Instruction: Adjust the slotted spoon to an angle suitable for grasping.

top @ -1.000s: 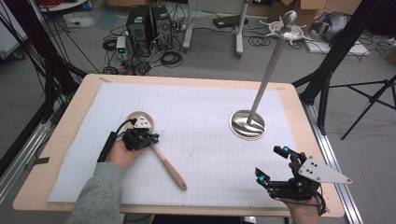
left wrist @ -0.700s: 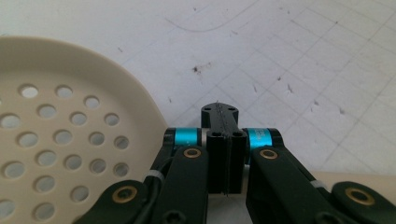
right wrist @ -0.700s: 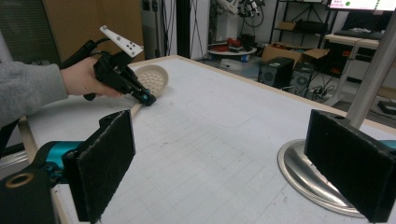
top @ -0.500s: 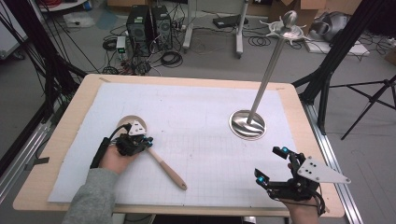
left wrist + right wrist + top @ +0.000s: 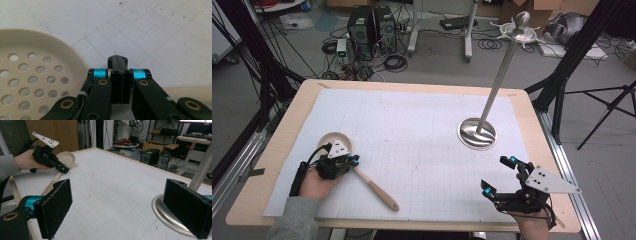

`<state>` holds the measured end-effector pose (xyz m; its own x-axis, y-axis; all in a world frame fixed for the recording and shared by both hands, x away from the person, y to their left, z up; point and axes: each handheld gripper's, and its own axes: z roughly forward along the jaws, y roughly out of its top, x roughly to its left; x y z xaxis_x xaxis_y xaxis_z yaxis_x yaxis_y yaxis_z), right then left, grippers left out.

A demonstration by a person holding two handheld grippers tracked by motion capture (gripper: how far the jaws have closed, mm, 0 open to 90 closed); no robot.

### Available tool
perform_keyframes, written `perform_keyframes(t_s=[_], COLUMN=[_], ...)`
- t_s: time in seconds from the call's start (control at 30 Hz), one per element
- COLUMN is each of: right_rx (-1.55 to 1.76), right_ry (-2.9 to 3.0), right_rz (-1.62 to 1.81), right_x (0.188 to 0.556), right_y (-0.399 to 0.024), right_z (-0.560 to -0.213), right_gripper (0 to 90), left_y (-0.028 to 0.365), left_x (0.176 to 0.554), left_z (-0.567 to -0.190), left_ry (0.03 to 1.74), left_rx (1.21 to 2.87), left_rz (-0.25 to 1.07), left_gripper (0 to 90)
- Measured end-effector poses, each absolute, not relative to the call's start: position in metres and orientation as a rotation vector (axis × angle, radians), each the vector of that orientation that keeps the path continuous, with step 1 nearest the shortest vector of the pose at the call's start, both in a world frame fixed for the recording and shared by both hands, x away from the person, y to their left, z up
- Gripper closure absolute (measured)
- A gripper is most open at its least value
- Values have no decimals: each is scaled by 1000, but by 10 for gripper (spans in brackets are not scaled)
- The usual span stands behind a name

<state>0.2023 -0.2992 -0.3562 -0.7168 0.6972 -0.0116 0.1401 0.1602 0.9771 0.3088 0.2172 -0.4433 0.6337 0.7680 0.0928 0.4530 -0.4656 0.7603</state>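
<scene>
From the high view, a wooden table (image 5: 272,150) carries a white gridded sheet (image 5: 412,140), and around it lies a grey floor with two computer towers (image 5: 371,27), loose cables and black stand legs; on the sheet there is one skimmer (image 5: 362,172), cream with a round perforated head at the left and a handle running toward the near edge, and one steel stand (image 5: 484,112) whose round base rests at the right with its pole leaning up to a hooked top; the left tongs (image 5: 351,161) sit over the skimmer's neck, closed together, while the right tongs (image 5: 499,175) hang near the table's front right, spread wide with nothing between them. In the left gripper view, the gridded sheet runs ahead, the skimmer's holed head (image 5: 32,75) lies at the left and its handle passes under the jaws at the right; the left tongs (image 5: 120,72) are pressed together, pads touching, just above the neck; whether they pinch it I cannot tell. In the right gripper view, the right tongs (image 5: 125,212) stand wide and empty over the sheet; the stand's base (image 5: 162,212) lies beside the right jaw; across the table a hand holds the left tongs (image 5: 63,169) on the skimmer (image 5: 65,159); shelves, boxes and a computer crowd the room behind.
</scene>
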Motion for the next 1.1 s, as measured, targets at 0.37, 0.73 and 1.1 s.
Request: perform_keyframes(t_s=[0.37,0.73,1.1], right_rx=[769,752,742], right_ry=[1992,2017,1992], right_rz=[1599,1598,1623], right_x=[208,215,220], right_y=[-292,-282,-285], right_z=[-356,-357,-353], right_gripper=[77,77,137], left_y=[255,269,250], left_x=[278,262,202], left_z=[-443,-435,-431], left_ry=[1012,983,789], left_rx=[2111,2014,2048], left_rz=[593,568,503], left_gripper=[899,898,897])
